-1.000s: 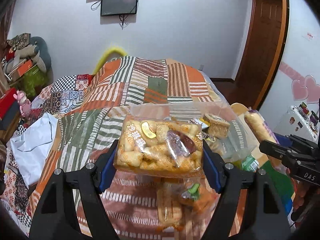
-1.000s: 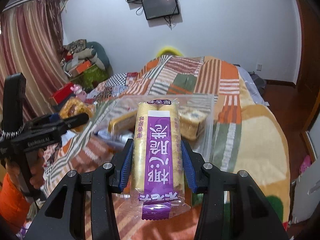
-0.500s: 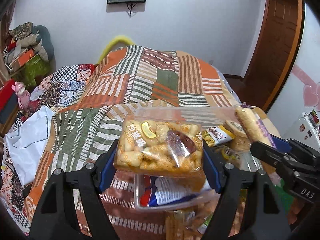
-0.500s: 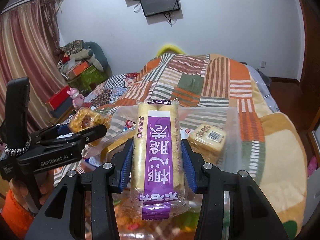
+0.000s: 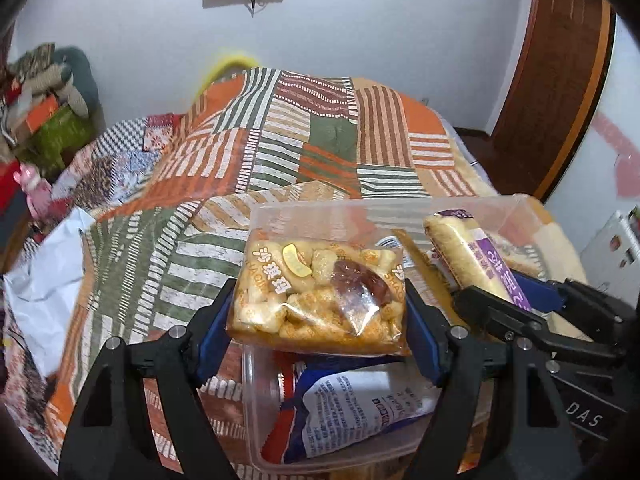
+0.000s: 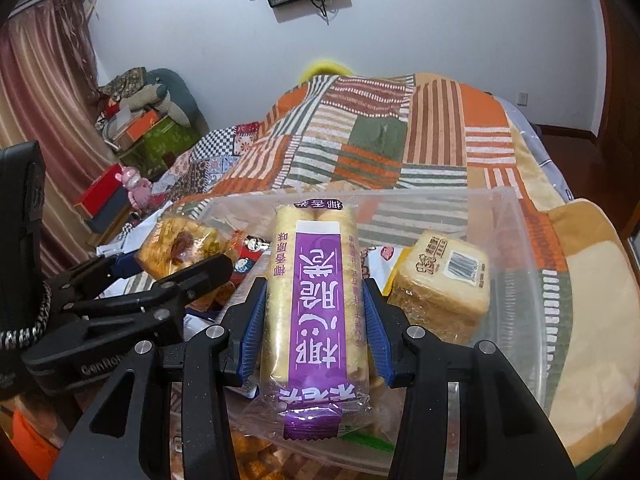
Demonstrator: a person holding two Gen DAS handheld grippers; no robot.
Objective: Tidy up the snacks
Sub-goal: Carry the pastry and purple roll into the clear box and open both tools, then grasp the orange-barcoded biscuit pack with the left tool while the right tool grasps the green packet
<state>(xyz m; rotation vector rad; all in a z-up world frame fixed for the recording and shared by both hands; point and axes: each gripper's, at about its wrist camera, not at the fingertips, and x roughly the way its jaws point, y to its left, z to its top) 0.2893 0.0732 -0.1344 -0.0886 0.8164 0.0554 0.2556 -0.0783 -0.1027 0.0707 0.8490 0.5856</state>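
Observation:
My left gripper (image 5: 320,312) is shut on a clear bag of puffed snack pieces (image 5: 320,292) and holds it over the near left part of a clear plastic bin (image 5: 360,212). My right gripper (image 6: 314,324) is shut on a long purple-labelled roll pack (image 6: 316,292) and holds it above the same bin (image 6: 516,216). The roll pack also shows in the left wrist view (image 5: 476,260), and the left gripper's bag shows in the right wrist view (image 6: 180,248). Inside the bin lie a blue-and-white packet (image 5: 360,412) and a wrapped bread loaf (image 6: 444,284).
The bin sits on a bed with a striped patchwork quilt (image 5: 320,136). A white bag (image 5: 40,300) lies at the bed's left. Boxes and a pink toy (image 6: 136,188) stand beside the bed. A wooden door (image 5: 560,72) is at the right.
Both grippers have moved forward and down over the clear bin with their packs still held. The bin now fills the lower part of both views.

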